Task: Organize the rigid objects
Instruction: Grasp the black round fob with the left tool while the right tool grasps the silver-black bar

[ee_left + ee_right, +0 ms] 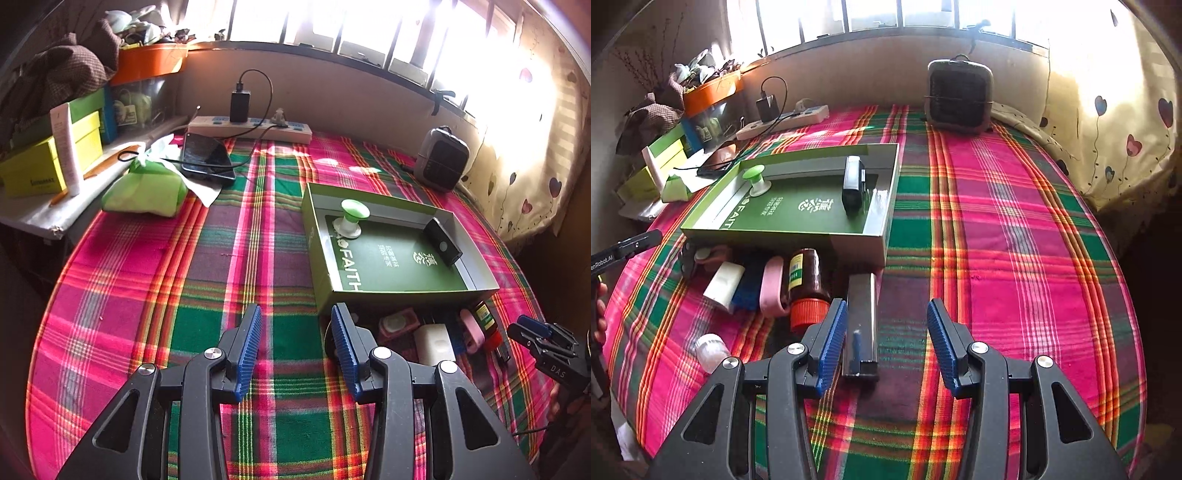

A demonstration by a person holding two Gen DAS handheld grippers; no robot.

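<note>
A shallow green box (314, 236) (886, 206) lies on the plaid cloth. In it stand a green-and-white knob (351, 218) (757, 181) and a black device (441, 236) (853, 188). Along its near side lie a white block (724, 282), a pink piece (774, 288), a brown bottle with an orange cap (805, 284) and a dark metallic bar (862, 317). My right gripper (886, 317) is open, and the bar's near end lies between its fingers, close to the left one. My left gripper (297, 321) is open over bare cloth, left of the pile.
A small clear bottle (711, 350) lies apart at the near left. A grey heater (960, 96) stands at the back by the curtain. A power strip (251, 127), a phone (208, 157), a green pouch (146, 188) and stacked boxes (51, 158) crowd the far left.
</note>
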